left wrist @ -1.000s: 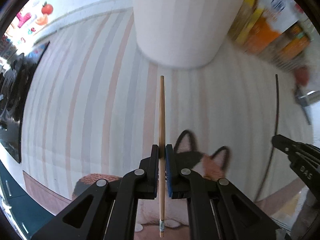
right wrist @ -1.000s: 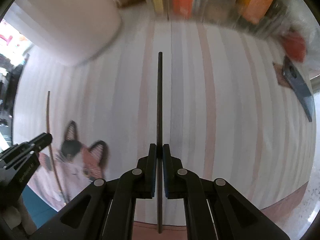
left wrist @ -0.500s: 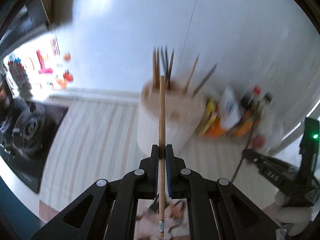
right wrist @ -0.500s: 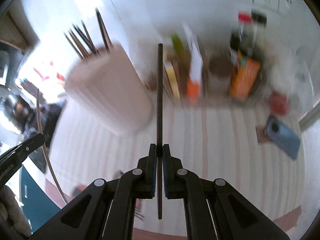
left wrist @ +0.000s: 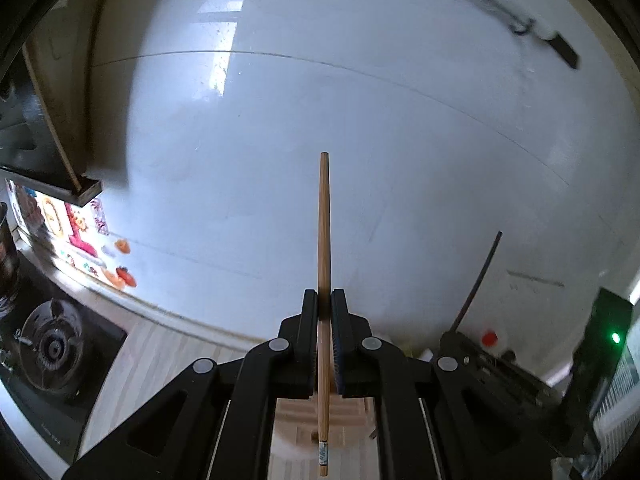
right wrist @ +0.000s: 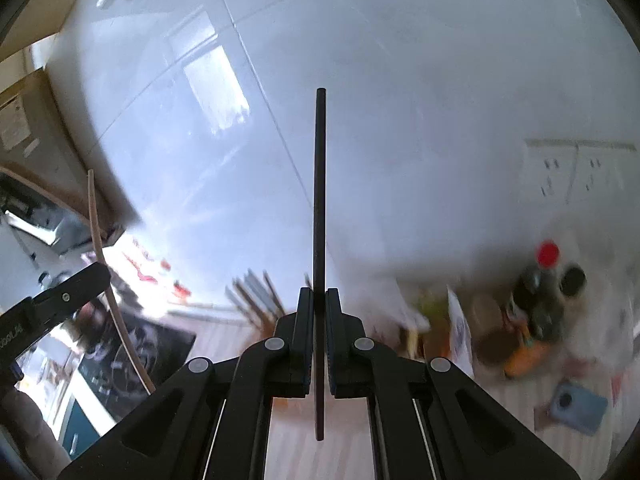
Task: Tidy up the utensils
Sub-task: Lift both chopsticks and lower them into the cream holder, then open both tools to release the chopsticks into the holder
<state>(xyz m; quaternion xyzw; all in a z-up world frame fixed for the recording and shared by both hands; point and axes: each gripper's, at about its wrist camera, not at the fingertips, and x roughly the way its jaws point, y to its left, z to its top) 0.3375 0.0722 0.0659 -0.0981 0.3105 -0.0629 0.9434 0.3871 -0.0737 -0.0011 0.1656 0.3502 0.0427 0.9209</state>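
My left gripper [left wrist: 325,300] is shut on a wooden chopstick [left wrist: 324,224] that points up toward the white tiled wall. Below its jaws I see the slotted top of the pale utensil holder [left wrist: 308,420]. My right gripper [right wrist: 319,298] is shut on a black chopstick [right wrist: 320,184], also pointing up at the wall. Several chopsticks stand in the holder [right wrist: 256,296], left of the right gripper's jaws. The right gripper and its black chopstick [left wrist: 476,280] show at the right of the left wrist view; the left gripper and wooden chopstick [right wrist: 100,248] show at the left of the right wrist view.
A gas stove [left wrist: 52,348] lies at the lower left. Sauce bottles with a red cap [right wrist: 540,304] and packets stand against the wall at right. A blue phone [right wrist: 576,408] lies on the striped counter. Wall sockets [right wrist: 576,172] are at right.
Both grippers have tilted up, from looking down at the striped mat to facing the wall, each still holding its chopstick. The holder has dropped to the bottom of the views.
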